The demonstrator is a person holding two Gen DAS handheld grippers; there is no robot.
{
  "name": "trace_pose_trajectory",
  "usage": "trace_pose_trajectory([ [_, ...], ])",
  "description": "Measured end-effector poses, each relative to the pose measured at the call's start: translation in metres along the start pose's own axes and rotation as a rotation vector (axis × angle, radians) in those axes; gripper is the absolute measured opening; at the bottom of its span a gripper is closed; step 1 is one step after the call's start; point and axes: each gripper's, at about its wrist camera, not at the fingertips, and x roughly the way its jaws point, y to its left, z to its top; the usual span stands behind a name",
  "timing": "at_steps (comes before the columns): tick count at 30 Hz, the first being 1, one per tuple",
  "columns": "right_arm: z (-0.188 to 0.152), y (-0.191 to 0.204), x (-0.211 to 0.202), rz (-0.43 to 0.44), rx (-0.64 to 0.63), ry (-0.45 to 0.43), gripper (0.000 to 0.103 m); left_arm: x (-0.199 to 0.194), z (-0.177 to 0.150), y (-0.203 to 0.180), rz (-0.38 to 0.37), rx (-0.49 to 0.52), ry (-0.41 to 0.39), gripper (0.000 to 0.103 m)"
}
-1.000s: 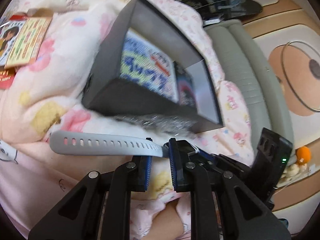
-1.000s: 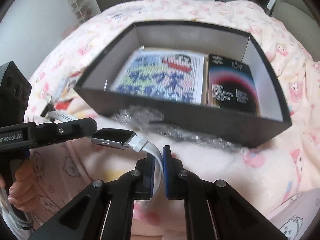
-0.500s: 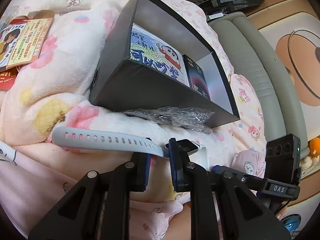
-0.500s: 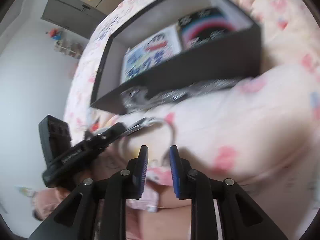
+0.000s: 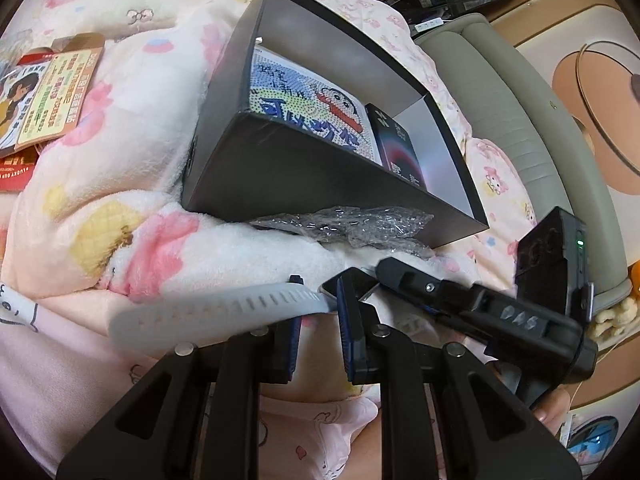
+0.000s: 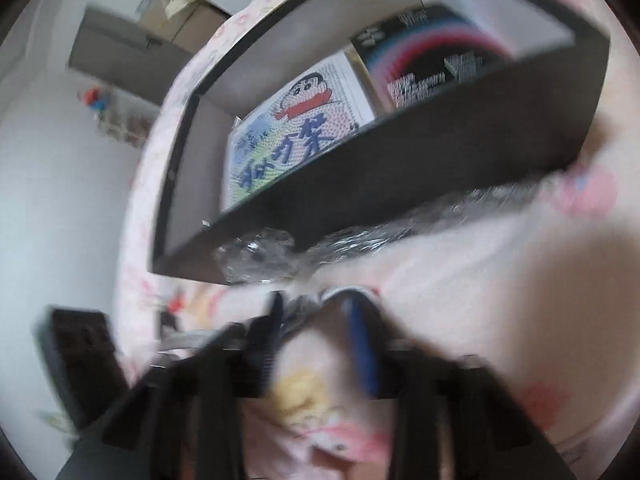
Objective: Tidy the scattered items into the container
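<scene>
Left wrist view, left tongs point(image 5: 318, 300) gripping grey watch point(image 5: 224, 310), right tongs point(image 5: 370, 286) closing, seemingly on its case.

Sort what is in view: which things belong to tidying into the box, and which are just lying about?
Part of the job:
- smartwatch, its strap held in the left gripper
- right gripper, jaws closing at the watch body
- black box
- crumpled plastic wrap
- printed cards

Lying about:
- fleece blanket
- grey cushion
</scene>
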Motion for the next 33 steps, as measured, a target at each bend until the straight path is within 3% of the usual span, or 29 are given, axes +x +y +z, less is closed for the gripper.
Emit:
trace_pose_trajectory([
  [4, -0.013, 0.022, -0.026, -0.045, -0.167, -0.104, 0.007, -0.011, -0.001, -0.003, -0.072, 0.023, -0.045, 0.015],
  [11, -0.026, 0.042, -0.035, -0.142, -0.341, -0.160, 0.005, -0.013, -0.004, -0.012, -0.041, 0.060, -0.058, 0.015],
  [13, -0.026, 0.031, -0.030, -0.077, -0.287, -0.085, 0.005, -0.010, -0.005, -0.013, -0.016, 0.063, -0.039, 0.015],
  [15, -0.022, 0.012, -0.012, 0.041, -0.148, 0.048, 0.006, -0.005, -0.005, -0.006, 0.002, 0.033, -0.009, 0.015],
  [17, -0.018, -0.006, 0.000, 0.129, -0.005, 0.114, 0.010, -0.004, -0.006, -0.008, 0.003, 0.036, -0.008, 0.015],
  [20, -0.010, -0.021, -0.001, 0.160, 0.112, 0.052, 0.016, -0.006, -0.008, -0.008, 0.008, 0.036, -0.008, 0.015],
  [23, -0.001, -0.025, -0.003, 0.166, 0.151, -0.022, 0.032, -0.004, -0.008, -0.007, 0.009, 0.039, -0.004, 0.015],
  [25, 0.004, -0.026, 0.005, 0.163, 0.163, -0.026, 0.034, -0.002, -0.008, -0.008, 0.011, 0.043, -0.002, 0.015],
  [27, 0.005, -0.022, 0.014, 0.134, 0.132, -0.017, 0.028, -0.001, -0.008, -0.009, 0.016, 0.040, -0.002, 0.015],
  [29, 0.002, -0.008, 0.009, 0.053, 0.016, -0.043, 0.011, -0.003, -0.008, -0.008, 0.007, 0.038, -0.010, 0.015],
  [33, -0.015, 0.019, -0.018, -0.041, -0.179, -0.149, 0.007, -0.011, -0.008, -0.015, -0.032, 0.069, -0.062, 0.015],
])
